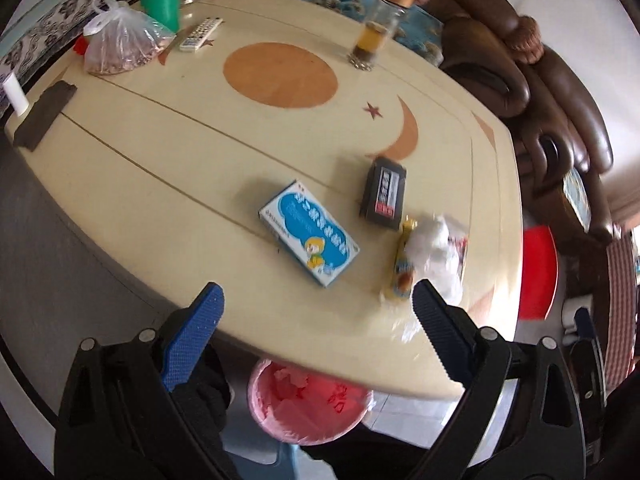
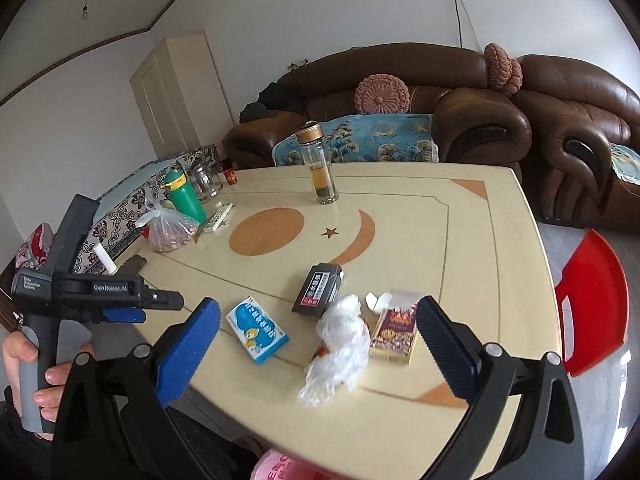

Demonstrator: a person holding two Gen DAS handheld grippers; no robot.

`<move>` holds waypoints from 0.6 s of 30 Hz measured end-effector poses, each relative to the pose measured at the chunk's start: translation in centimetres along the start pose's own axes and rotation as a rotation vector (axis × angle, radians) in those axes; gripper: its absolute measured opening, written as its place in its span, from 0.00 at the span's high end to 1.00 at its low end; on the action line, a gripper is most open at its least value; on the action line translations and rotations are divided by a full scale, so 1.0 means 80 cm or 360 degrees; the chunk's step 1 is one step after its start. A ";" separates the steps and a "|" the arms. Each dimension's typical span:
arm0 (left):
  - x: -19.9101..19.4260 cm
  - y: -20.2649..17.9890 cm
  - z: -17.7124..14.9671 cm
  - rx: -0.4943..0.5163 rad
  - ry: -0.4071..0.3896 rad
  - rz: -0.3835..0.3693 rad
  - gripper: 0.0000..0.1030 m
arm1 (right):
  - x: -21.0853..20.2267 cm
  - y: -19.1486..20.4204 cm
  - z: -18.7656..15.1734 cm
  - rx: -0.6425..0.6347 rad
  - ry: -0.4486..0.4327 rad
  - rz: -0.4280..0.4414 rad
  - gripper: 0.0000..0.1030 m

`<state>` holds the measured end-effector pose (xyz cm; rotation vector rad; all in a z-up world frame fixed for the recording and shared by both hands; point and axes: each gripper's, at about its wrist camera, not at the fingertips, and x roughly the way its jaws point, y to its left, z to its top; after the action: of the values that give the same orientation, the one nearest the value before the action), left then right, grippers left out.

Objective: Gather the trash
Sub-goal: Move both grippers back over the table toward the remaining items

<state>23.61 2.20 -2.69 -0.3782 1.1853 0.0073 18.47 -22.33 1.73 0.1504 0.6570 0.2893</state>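
While both grippers hang above the table's [image 2: 500, 216] near edge, the left gripper [image 1: 318, 312] and right gripper [image 2: 318, 326] gape wide with nothing between their pads. Trash clusters toward the near right corner: blue box [image 2: 257, 330], black box [image 2: 318, 289], crumpled plastic [image 2: 340, 344], red pack [image 2: 394, 334]. Mid-table lies bare. Below the near edge sits a pink-lined bin [image 1: 308, 404].

On the table [image 2: 480, 240], the black box [image 2: 318, 290] lies behind the crumpled plastic [image 2: 340, 340]; the cartoon box [image 2: 258, 330] lies left, the patterned box [image 2: 394, 334] right. The bin [image 1: 308, 400] stands under the near edge.
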 end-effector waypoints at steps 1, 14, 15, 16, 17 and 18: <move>0.003 -0.001 0.004 -0.0012 0.0003 0.0007 0.10 | 0.008 -0.001 0.003 -0.0004 0.0006 0.0007 0.07; 0.068 -0.008 0.028 -0.0082 0.0140 0.0087 0.10 | 0.071 -0.027 0.004 0.0028 0.0106 0.0080 0.07; 0.075 -0.007 0.028 -0.0094 0.0153 0.0090 0.10 | 0.076 -0.029 0.003 0.0030 0.0119 0.0082 0.07; 0.080 -0.006 0.029 -0.0101 0.0164 0.0092 0.10 | 0.080 -0.031 0.001 0.0032 0.0131 0.0082 0.07; 0.084 -0.007 0.030 -0.0102 0.0172 0.0096 0.10 | 0.084 -0.032 -0.001 0.0035 0.0139 0.0081 0.07; 0.091 -0.008 0.031 -0.0098 0.0174 0.0108 0.10 | 0.088 -0.034 -0.003 0.0043 0.0151 0.0087 0.07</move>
<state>28.79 0.92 -8.27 -0.3962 1.3079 0.0832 24.22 -22.72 -3.19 0.1812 0.7522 0.3418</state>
